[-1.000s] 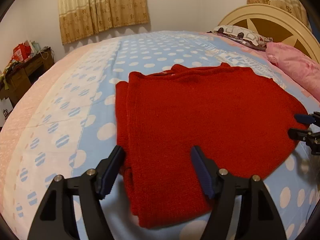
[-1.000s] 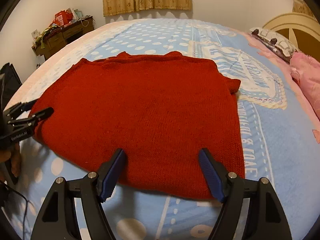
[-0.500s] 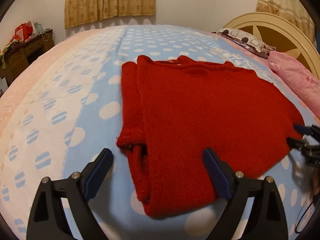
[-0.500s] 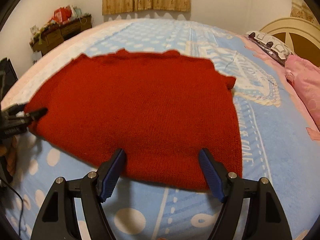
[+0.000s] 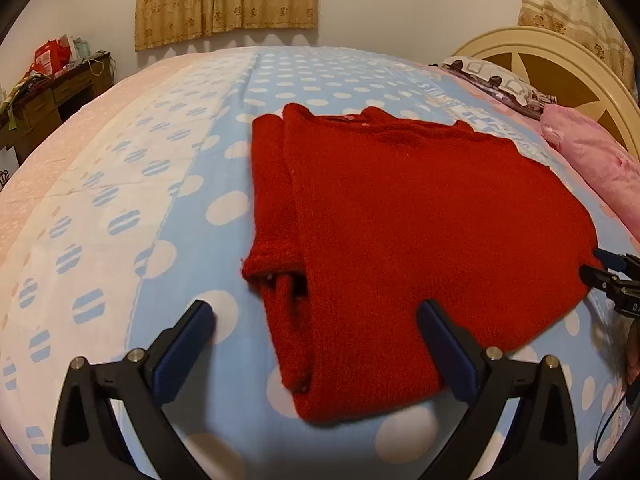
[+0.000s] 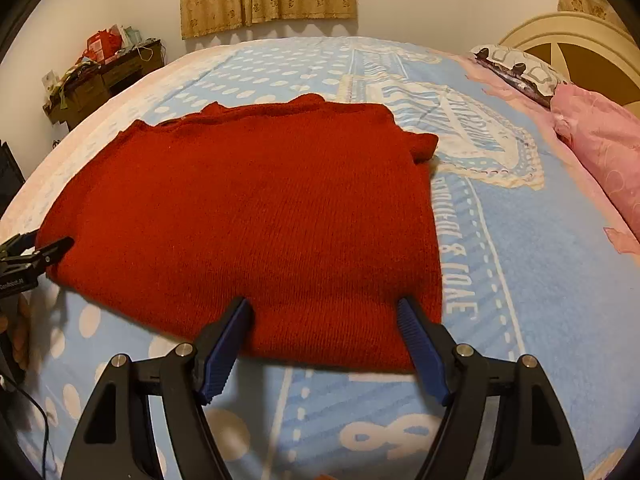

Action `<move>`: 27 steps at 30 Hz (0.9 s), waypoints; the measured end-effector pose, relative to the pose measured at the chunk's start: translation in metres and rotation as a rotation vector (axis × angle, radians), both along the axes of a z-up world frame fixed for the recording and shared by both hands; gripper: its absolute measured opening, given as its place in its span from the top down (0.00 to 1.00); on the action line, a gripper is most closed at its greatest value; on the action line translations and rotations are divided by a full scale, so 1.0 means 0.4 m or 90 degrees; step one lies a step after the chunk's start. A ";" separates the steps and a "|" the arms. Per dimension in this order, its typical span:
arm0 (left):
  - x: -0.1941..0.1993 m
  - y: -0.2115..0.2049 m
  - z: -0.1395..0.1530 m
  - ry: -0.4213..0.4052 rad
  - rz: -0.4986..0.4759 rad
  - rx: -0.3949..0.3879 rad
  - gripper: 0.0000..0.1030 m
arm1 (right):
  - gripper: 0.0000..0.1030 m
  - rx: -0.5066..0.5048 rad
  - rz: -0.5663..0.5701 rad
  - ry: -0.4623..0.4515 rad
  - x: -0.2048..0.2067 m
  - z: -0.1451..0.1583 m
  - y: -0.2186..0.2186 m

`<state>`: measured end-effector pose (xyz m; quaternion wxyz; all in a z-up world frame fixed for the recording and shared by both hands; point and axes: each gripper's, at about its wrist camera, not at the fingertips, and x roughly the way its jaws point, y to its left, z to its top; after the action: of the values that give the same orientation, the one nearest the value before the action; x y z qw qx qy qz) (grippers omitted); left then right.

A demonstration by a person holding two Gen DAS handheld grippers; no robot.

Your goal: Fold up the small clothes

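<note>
A red knit sweater lies flat on the bed, sleeves folded in; it also shows in the right wrist view. My left gripper is open and empty, just above the sweater's near left corner, its fingers astride the folded sleeve edge. My right gripper is open and empty, its fingertips at the sweater's near hem. Each gripper shows in the other's view at the sweater's side edge: the right one and the left one.
The bed has a blue spotted cover with a pink border. A pink pillow and a patterned pillow lie by the cream headboard. A cluttered wooden desk stands at the far left under curtains.
My left gripper has pulled back and opened wider, so more of the sweater's left folded edge shows. My right gripper has moved slightly closer to the near hem.
</note>
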<state>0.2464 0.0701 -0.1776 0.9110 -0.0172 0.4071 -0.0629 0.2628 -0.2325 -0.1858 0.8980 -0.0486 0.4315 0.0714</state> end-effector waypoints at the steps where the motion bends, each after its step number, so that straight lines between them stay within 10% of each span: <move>1: -0.007 0.002 -0.001 -0.002 -0.001 0.000 0.00 | 0.26 -0.003 0.000 -0.001 -0.003 -0.001 0.000; 27: -0.063 0.040 0.014 0.005 0.000 0.015 0.00 | 0.26 -0.041 0.044 -0.035 -0.074 0.042 0.134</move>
<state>0.2214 0.0863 -0.1720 0.9095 -0.0063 0.4115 -0.0582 0.2332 -0.1788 -0.1691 0.9043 -0.0946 0.4071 0.0869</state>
